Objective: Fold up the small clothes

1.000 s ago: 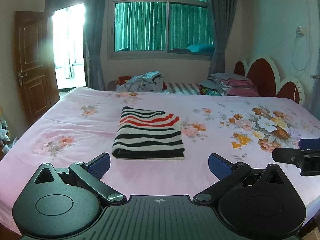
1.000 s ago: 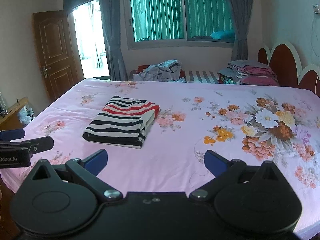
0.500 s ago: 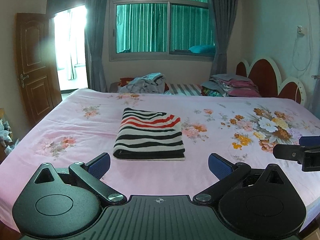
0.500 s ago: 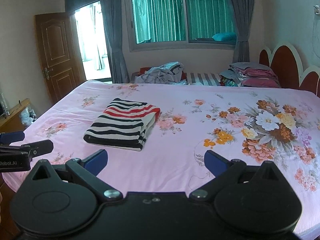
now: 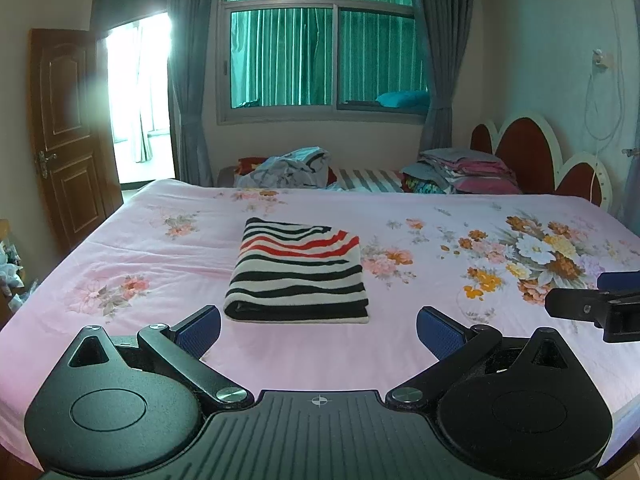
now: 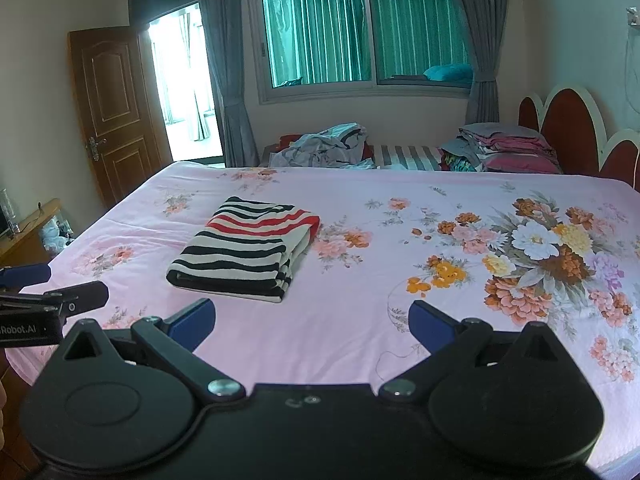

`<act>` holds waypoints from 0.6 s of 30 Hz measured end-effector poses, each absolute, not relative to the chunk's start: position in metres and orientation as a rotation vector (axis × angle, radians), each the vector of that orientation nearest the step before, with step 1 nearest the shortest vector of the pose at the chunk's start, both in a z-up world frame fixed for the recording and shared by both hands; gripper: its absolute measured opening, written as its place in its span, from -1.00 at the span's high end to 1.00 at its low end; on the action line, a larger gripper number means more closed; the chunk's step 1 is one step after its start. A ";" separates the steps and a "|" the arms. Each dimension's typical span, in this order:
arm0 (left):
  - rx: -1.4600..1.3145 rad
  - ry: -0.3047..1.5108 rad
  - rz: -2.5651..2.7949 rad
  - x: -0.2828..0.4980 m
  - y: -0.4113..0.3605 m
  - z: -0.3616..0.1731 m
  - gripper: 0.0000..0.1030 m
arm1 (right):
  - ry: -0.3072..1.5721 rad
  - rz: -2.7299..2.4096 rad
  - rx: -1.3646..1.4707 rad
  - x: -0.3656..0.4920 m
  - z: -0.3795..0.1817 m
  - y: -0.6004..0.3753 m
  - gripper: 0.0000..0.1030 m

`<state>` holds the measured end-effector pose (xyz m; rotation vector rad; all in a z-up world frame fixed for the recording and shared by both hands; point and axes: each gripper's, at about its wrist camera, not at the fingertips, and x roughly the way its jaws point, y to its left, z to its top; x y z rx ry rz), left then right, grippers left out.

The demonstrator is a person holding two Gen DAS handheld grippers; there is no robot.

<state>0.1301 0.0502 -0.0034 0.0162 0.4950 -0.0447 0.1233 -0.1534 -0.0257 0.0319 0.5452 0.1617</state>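
A folded garment with black, white and red stripes (image 5: 298,272) lies flat on the pink floral bed sheet (image 5: 160,248). It also shows in the right wrist view (image 6: 248,254), left of centre. My left gripper (image 5: 318,330) is open and empty, held just in front of the garment's near edge. My right gripper (image 6: 312,322) is open and empty, to the right of the garment and nearer the bed's front edge. Each gripper shows at the edge of the other's view: the right one (image 5: 600,304) and the left one (image 6: 44,300).
A heap of unfolded clothes (image 5: 290,168) and a stack of folded bedding (image 5: 460,170) lie at the far side of the bed. A red scalloped headboard (image 5: 532,156) stands at the right. A wooden door (image 5: 68,132) and a cluttered side table (image 6: 28,232) are at the left.
Both grippers have lifted and tilted up slightly, so the bed and garment sit lower in the views. The garment has not moved. Both jaws stay open.
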 end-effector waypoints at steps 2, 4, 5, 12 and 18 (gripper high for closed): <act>0.017 0.496 -0.043 0.131 0.050 -0.003 -1.00 | 0.546 0.162 0.035 0.124 -0.026 -0.154 -0.99; 0.017 0.497 -0.044 0.131 0.050 -0.004 -1.00 | 0.547 0.162 0.034 0.124 -0.026 -0.153 -0.99; 0.018 0.497 -0.044 0.131 0.050 -0.004 -1.00 | 0.548 0.162 0.033 0.124 -0.026 -0.153 -0.99; 0.015 0.498 -0.045 0.130 0.049 -0.004 -1.00 | 0.550 0.164 0.037 0.124 -0.027 -0.154 -0.99; 0.017 0.495 -0.044 0.130 0.049 -0.005 -1.00 | 0.551 0.164 0.036 0.124 -0.027 -0.153 -0.99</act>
